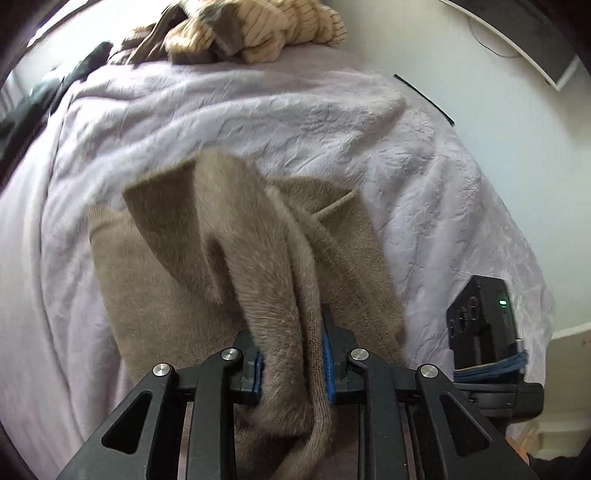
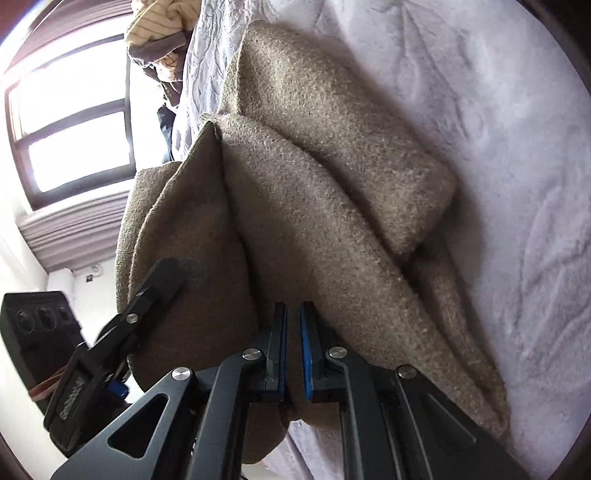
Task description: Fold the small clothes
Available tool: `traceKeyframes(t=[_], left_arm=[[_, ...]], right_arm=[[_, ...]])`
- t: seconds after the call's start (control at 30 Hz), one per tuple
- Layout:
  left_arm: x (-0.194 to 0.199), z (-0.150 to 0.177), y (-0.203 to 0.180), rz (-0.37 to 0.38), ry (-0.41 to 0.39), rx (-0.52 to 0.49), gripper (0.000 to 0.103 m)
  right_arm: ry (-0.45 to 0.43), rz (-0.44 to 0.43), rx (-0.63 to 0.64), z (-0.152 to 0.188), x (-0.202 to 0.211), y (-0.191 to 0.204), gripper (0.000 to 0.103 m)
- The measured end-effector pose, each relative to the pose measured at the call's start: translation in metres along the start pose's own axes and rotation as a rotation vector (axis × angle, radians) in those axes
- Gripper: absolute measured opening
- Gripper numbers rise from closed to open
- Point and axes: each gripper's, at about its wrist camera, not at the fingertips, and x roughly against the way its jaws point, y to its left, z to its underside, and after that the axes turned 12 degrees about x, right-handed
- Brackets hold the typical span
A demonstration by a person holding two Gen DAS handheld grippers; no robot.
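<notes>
A taupe fleece garment (image 1: 177,280) lies bunched on a lavender blanket (image 1: 258,118). In the left wrist view my left gripper (image 1: 293,354) is shut on a thick gathered fold of it, and the cloth hangs lifted between the blue pads (image 1: 328,363). In the right wrist view my right gripper (image 2: 293,343) is shut on a thin edge of the same garment (image 2: 332,155), which rises in ridged folds ahead. My left gripper (image 2: 166,277) shows at that view's left, one finger pressed into the cloth and the other hidden behind it. The right gripper's black housing (image 1: 480,332) sits at the right of the left wrist view.
A heap of striped cream and brown clothes (image 1: 258,29) lies at the far end of the bed, with dark items (image 1: 55,88) beside it. A window (image 2: 74,122) and a white wall (image 1: 480,92) border the bed. The blanket's edge (image 1: 517,240) drops off to the right.
</notes>
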Motion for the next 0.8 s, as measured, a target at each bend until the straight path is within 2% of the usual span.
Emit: traceKeyframes(t=[0.13, 0.17, 0.2, 0.23, 0.27, 0.3, 0.37, 0.43, 0.5, 0.53, 0.67, 0.73, 0.8], left_arm=[[0.013, -0.005, -0.021, -0.001, -0.035, -0.075, 0.024], [0.018, -0.006, -0.022, 0.022, -0.045, -0.059, 0.024], [0.022, -0.008, -0.021, 0.045, -0.054, -0.032, 0.029], [0.027, -0.010, -0.017, 0.066, -0.065, -0.003, 0.057], [0.034, -0.010, -0.011, 0.073, -0.096, 0.036, 0.096], [0.043, -0.010, -0.005, 0.060, -0.145, 0.067, 0.103], [0.062, -0.006, 0.009, 0.010, -0.242, 0.096, 0.103], [0.070, -0.004, 0.024, -0.056, -0.258, 0.129, 0.103], [0.073, 0.000, 0.041, -0.117, -0.253, 0.163, 0.103], [0.072, 0.002, 0.050, -0.133, -0.243, 0.179, 0.103], [0.064, 0.018, 0.091, -0.177, -0.211, 0.262, 0.103], [0.057, 0.025, 0.106, -0.193, -0.185, 0.281, 0.103], [0.049, 0.032, 0.119, -0.210, -0.172, 0.310, 0.103]], right_arm=[[-0.003, -0.020, -0.020, -0.008, -0.006, 0.000, 0.010], [-0.007, -0.027, -0.030, -0.008, -0.005, -0.001, 0.010], [-0.014, -0.035, -0.045, -0.009, -0.005, -0.003, 0.010], [-0.026, -0.054, -0.064, -0.010, -0.004, -0.005, 0.010], [-0.040, -0.073, -0.080, -0.008, 0.001, -0.009, 0.010], [-0.052, -0.089, -0.093, -0.008, 0.002, -0.011, 0.010], [-0.083, -0.126, -0.116, -0.007, 0.009, -0.016, 0.010], [-0.101, -0.152, -0.121, -0.006, 0.013, -0.017, 0.014], [-0.117, -0.181, -0.135, -0.005, 0.017, -0.019, 0.022], [-0.126, -0.201, -0.145, -0.005, 0.020, -0.020, 0.029], [-0.160, -0.278, -0.168, -0.008, 0.026, -0.022, 0.046], [-0.170, -0.323, -0.159, -0.008, 0.031, -0.021, 0.062], [-0.152, -0.319, -0.125, -0.016, 0.029, -0.010, 0.065]])
